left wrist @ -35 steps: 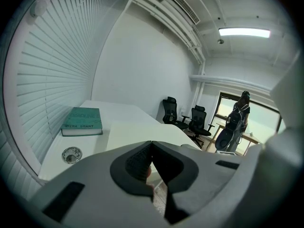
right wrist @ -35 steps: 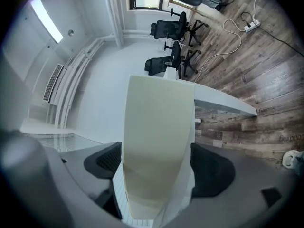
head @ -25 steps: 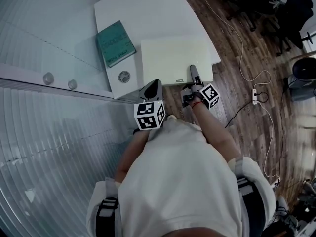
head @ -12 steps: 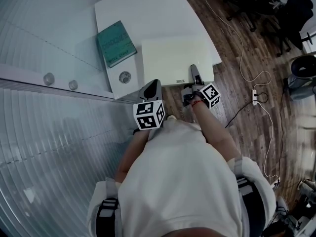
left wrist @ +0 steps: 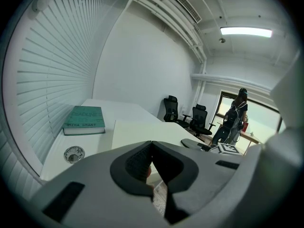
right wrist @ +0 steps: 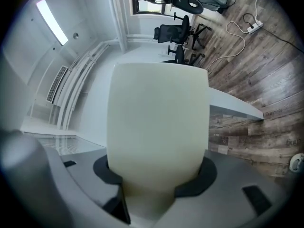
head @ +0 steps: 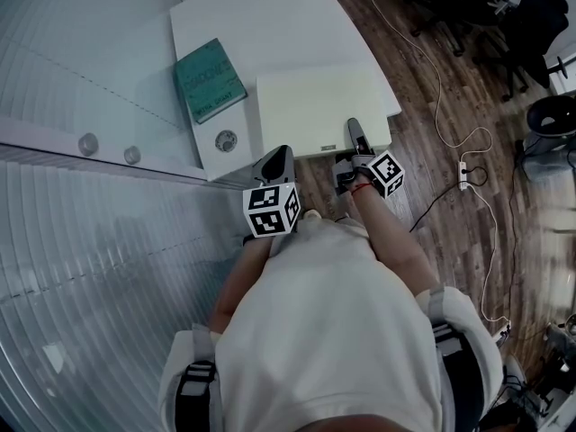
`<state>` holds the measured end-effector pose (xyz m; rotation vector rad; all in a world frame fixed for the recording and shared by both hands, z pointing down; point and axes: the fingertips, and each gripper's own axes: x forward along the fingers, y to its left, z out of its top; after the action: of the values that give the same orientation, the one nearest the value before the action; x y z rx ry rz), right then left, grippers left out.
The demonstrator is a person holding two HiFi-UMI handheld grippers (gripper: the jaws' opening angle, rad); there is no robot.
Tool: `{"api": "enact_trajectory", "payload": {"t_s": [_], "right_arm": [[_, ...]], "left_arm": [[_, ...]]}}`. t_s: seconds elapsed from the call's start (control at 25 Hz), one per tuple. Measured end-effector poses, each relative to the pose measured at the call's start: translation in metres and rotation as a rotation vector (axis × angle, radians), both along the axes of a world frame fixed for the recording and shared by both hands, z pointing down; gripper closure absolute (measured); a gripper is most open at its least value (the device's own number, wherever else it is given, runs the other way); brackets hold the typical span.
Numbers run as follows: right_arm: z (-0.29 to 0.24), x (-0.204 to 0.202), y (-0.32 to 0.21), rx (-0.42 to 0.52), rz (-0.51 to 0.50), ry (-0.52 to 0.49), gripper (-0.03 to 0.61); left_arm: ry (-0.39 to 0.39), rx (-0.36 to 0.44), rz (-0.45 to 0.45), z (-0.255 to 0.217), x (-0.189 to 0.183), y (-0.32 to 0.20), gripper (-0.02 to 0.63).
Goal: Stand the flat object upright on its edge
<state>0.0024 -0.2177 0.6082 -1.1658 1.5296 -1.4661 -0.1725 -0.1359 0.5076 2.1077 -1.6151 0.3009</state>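
A cream flat board (head: 315, 106) lies flat on the white table (head: 270, 16), at its near right corner. My right gripper (head: 354, 131) reaches over the board's near edge with one finger on top of it. In the right gripper view the board (right wrist: 156, 108) fills the space between the jaws, which are closing, and both pads rest against it. My left gripper (head: 277, 157) hovers just off the table's front edge, left of the board, shut with nothing in it. From the left gripper view (left wrist: 151, 144) the board (left wrist: 142, 129) lies straight ahead.
A green book (head: 210, 79) lies left of the board, and a small round glass object (head: 226, 139) sits near the table's front edge. Window blinds run along the left. A cable and power strip (head: 468, 174) lie on the wooden floor to the right. Office chairs (head: 450, 7) stand beyond.
The right gripper has edged slightly further over the board's near edge. The board, the book and the left gripper have stayed in place.
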Motion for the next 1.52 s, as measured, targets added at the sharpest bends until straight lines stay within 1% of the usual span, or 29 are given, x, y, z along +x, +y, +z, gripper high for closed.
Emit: {"api": "enact_trajectory", "payload": {"t_s": [0.24, 0.64, 0.92, 1.2, 1.36, 1.52], "right_arm": [[-0.007, 0.007, 0.004, -0.004, -0.010, 0.021, 0.311], [-0.036, 0.017, -0.003, 0.025, -0.059, 0.123, 0.314], [-0.063, 0.019, -0.025, 0.084, -0.107, 0.221, 0.317], [-0.087, 0.025, -0.054, 0.128, -0.132, 0.247, 0.318], [-0.102, 0.029, -0.072, 0.155, -0.154, 0.327, 0.318], [-0.127, 0.034, -0.089, 0.222, -0.169, 0.420, 0.318]], "left_arm": [[0.001, -0.004, 0.006, 0.001, 0.003, 0.003, 0.594], [0.016, -0.011, -0.001, 0.001, 0.010, -0.002, 0.594], [0.021, -0.008, -0.037, -0.001, 0.011, -0.012, 0.594], [0.018, -0.003, -0.087, -0.005, 0.013, -0.028, 0.594], [0.006, 0.002, -0.099, -0.010, 0.017, -0.037, 0.594], [0.000, -0.004, -0.115, -0.010, 0.022, -0.044, 0.594]]}}
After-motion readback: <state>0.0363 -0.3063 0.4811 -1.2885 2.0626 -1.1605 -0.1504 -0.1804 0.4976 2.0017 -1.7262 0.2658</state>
